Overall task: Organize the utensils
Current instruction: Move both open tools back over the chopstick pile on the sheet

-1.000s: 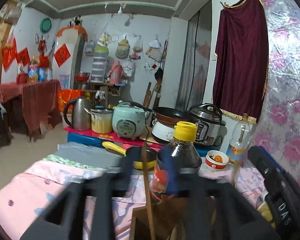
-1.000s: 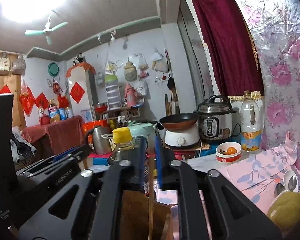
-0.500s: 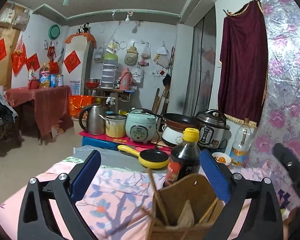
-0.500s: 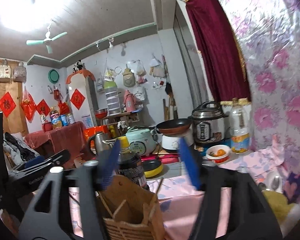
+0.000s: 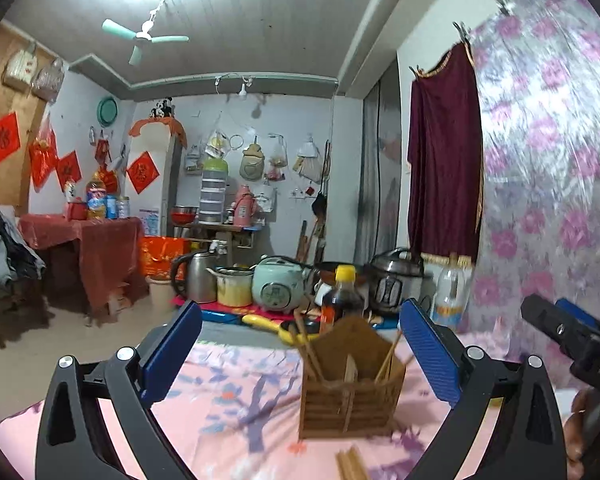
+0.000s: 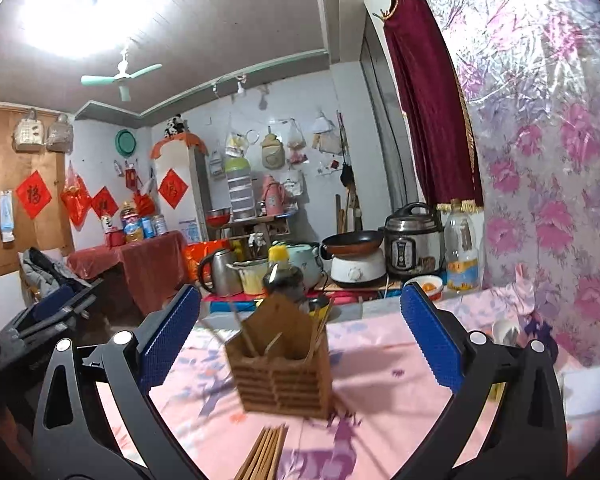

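Observation:
A brown wooden utensil holder stands on the pink floral tablecloth, with several chopsticks leaning in its compartments. More loose chopsticks lie on the cloth in front of it. My left gripper is open, its blue pads wide apart and short of the holder. The jaws of my right gripper are opening, also short of the holder, with nothing gripped between them.
Behind the holder stand a dark sauce bottle with a yellow cap and a yellow pan. A bowl, a plastic bottle and cookers line the back. A white spoon lies at right by the flowered wall.
Both grippers have drawn back from the holder and opened wide. The holder, close up between the jaws before, now stands whole and farther off.

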Tool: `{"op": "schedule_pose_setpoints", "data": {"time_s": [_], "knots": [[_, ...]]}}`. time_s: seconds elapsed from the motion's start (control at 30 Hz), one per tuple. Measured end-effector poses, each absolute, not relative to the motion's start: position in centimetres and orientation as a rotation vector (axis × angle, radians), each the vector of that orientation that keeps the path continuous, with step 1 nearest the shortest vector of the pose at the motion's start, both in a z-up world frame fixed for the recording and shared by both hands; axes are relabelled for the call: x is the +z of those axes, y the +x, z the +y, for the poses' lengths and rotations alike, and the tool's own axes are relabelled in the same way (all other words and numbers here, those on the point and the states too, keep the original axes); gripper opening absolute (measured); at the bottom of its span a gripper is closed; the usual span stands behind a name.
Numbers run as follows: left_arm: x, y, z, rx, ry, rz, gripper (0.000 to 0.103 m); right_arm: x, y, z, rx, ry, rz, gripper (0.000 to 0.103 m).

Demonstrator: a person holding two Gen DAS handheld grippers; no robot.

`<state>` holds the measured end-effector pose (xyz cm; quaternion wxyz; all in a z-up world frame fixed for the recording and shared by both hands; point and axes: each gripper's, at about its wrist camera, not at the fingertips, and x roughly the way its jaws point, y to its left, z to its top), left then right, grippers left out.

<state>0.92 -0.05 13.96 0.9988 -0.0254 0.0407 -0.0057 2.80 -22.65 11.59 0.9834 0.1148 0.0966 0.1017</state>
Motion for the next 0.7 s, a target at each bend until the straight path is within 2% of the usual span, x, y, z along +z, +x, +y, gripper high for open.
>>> {"op": "schedule_pose_setpoints", "data": {"time_s": [0.3,0.43,0.7], "knots": [[7.7,0.2,-4.1,-0.036,0.125,0.252,0.097,5.6,0.5,-23.0,0.199,0.336,0.392,0.097],[7.0,0.4,-4.4,-0.024,0.138,0.261,0.097,4.7,1.9,-22.8,0.199,0.296,0.513,0.097],[6.8,1.0,-4.3,0.015,0.149,0.271,0.097,3.7,3.0,-21.9,0.208,0.242,0.599,0.097]]}}
